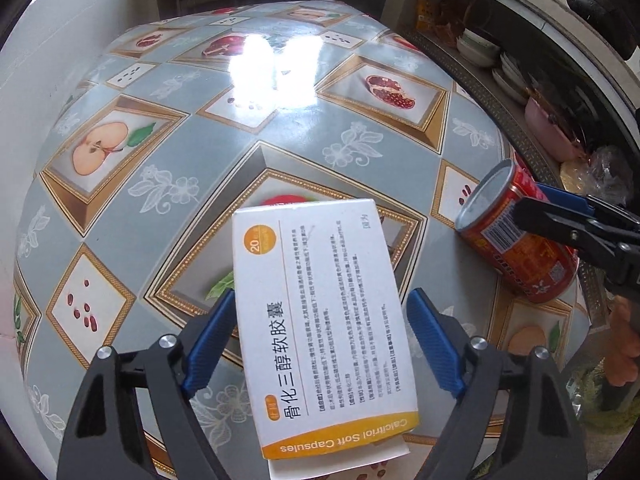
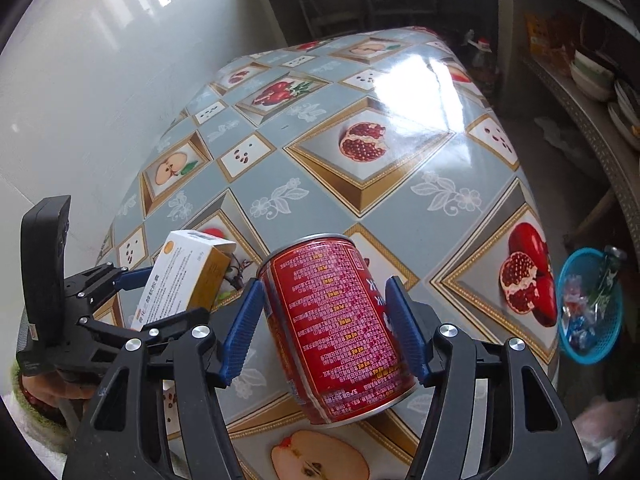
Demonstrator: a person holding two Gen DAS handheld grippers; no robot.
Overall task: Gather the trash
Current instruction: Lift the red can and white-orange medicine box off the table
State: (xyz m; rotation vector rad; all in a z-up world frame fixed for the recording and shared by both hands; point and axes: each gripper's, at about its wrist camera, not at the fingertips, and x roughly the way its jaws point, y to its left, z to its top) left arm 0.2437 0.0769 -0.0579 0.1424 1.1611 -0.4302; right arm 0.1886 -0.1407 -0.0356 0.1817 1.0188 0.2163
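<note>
A white and orange medicine box point(image 1: 320, 320) lies between the jaws of my left gripper point(image 1: 324, 296), with a leaflet sticking out under its near end. The left pad touches the box's edge; a strip of tablecloth shows between the box and the right pad, so the gripper is open. My right gripper point(image 2: 326, 284) is shut on a red drink can point(image 2: 340, 320), held tilted above the table's near edge. The left wrist view shows that can point(image 1: 504, 240) at the right, in the right gripper point(image 1: 532, 204). The right wrist view shows the box point(image 2: 176, 276) and the left gripper point(image 2: 160, 296) at the left.
The table point(image 1: 280, 140) has a glossy blue-grey cloth printed with fruit. A blue basket point(image 2: 588, 304) holding wrappers and a bottle sits on the floor to the table's right. Shelves with stacked bowls point(image 1: 480, 48) run along the right. A white wall stands at the left.
</note>
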